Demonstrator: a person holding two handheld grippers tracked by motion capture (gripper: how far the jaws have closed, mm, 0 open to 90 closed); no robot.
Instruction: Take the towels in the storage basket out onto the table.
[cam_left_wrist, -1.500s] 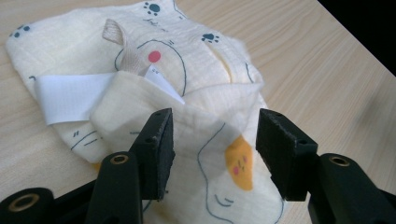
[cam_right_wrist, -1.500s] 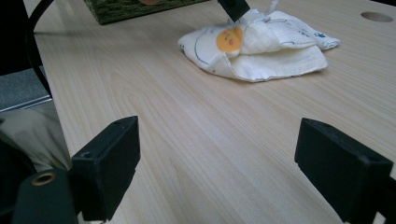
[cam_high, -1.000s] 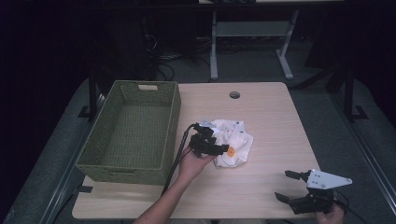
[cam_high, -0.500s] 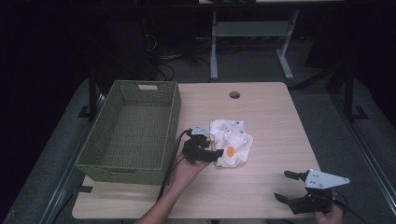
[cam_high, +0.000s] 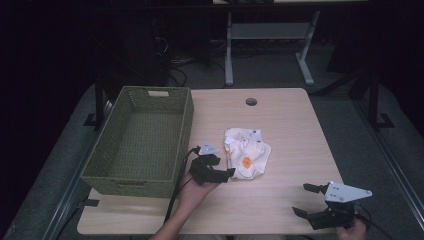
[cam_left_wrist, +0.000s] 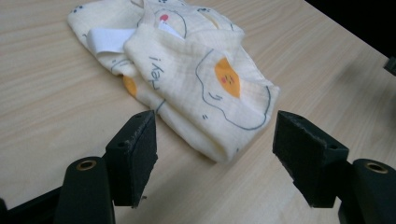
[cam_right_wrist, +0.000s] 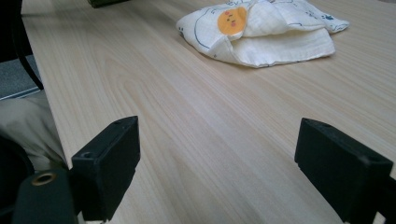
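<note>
High view: my left gripper (cam_high: 226, 165), jaws apart and just opening, sits beside the folded cloth (cam_high: 248, 152) mid-table, nothing between them. My right gripper (cam_high: 304, 199) rests spread wide near the table's (cam_high: 290, 120) front edge.

Looks like a lab or recording room, dimly lit. Light wood table (cam_high: 290, 125) w/ a cable hole (cam_high: 251, 101), grey carpet floor (cam_high: 350, 145), loose cables (cam_high: 182, 70) on the floor behind, plus the white metal legs of another desk (cam_high: 265, 45) at the back.
</note>
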